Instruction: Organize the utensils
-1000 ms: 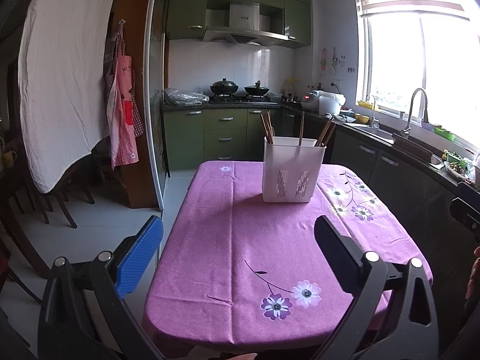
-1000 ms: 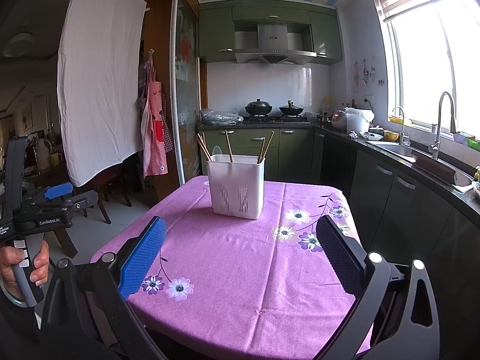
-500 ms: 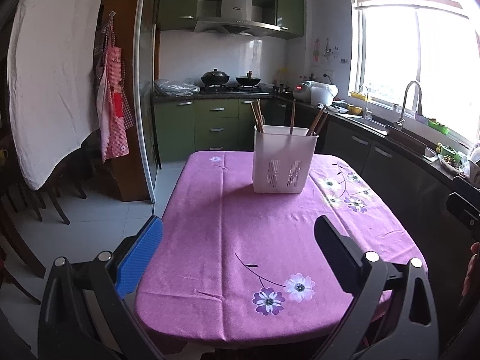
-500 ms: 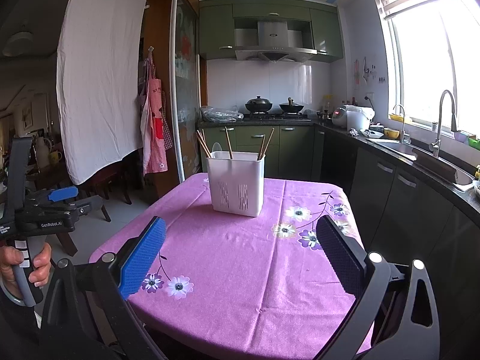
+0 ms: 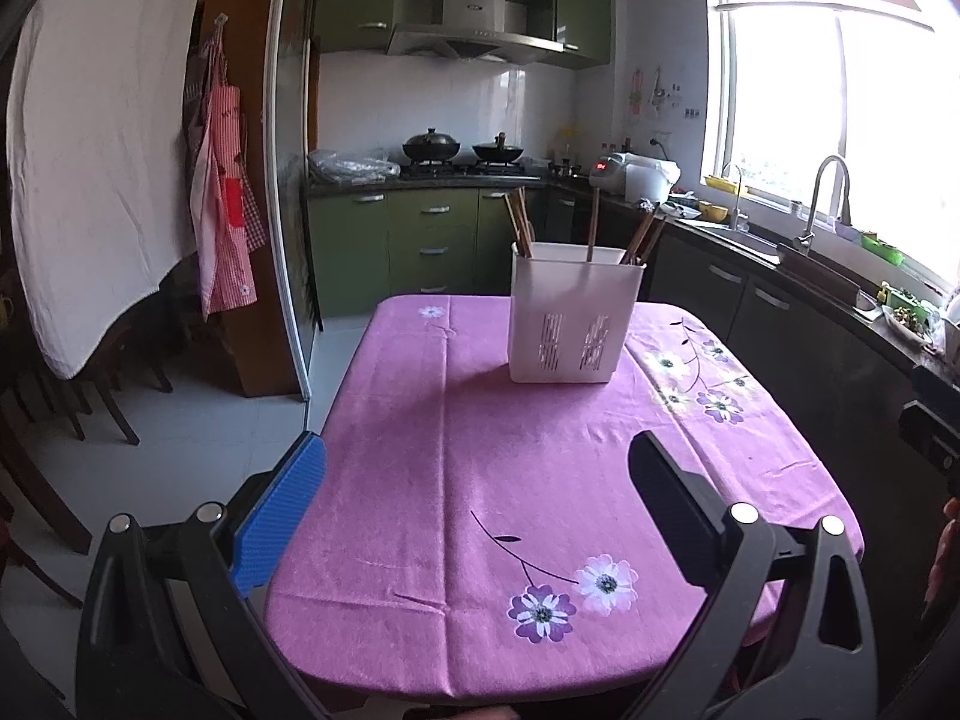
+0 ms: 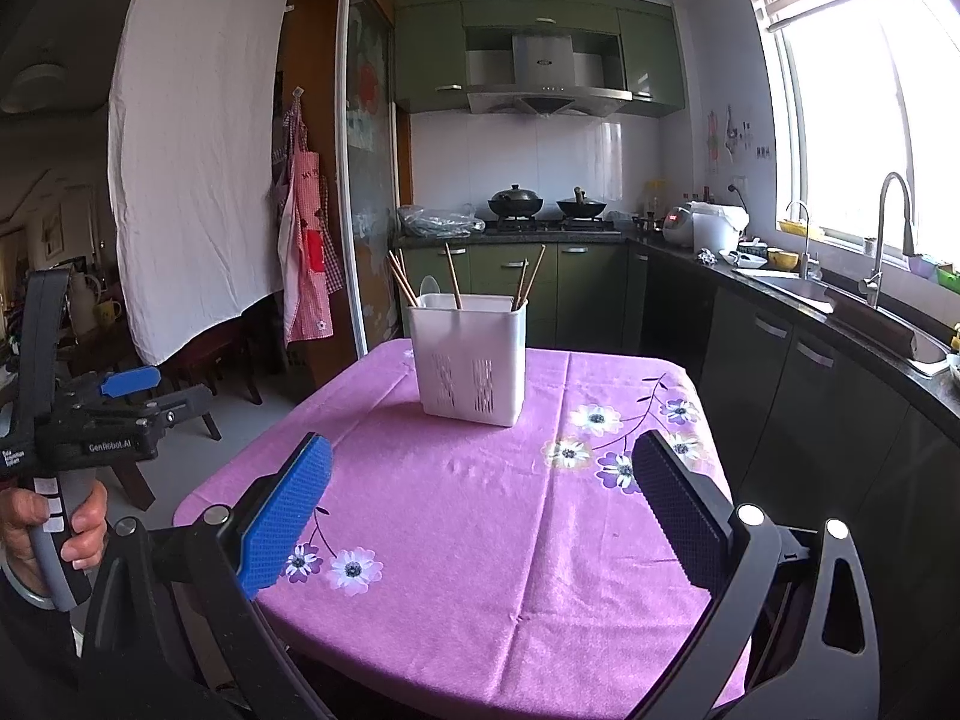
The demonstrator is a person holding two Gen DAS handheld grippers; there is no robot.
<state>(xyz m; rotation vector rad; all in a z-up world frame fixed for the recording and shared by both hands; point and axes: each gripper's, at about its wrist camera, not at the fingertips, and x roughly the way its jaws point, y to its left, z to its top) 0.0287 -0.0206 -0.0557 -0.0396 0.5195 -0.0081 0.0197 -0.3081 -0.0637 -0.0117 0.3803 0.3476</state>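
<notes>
A white slotted utensil holder (image 5: 573, 315) stands on the purple flowered tablecloth (image 5: 510, 480), toward the far end of the table. Several wooden chopsticks (image 5: 517, 222) stick up out of it. It also shows in the right wrist view (image 6: 471, 357), with chopsticks (image 6: 402, 285) and a spoon bowl (image 6: 429, 285) rising from it. My left gripper (image 5: 477, 483) is open and empty above the table's near end. My right gripper (image 6: 480, 477) is open and empty over the near edge, well short of the holder. The left gripper's body (image 6: 90, 420) shows at the left of the right wrist view.
A kitchen counter with a sink and tap (image 6: 882, 252) runs along the right. A stove with two pots (image 6: 546, 204) and green cabinets stand at the back. A white cloth (image 6: 192, 180) and aprons (image 6: 306, 258) hang at the left, with dark wooden chairs (image 5: 78, 396) below.
The left gripper has tilted and dropped a little, so the table and holder sit lower and nearer in its view. The right gripper has hardly moved. Both stay open.
</notes>
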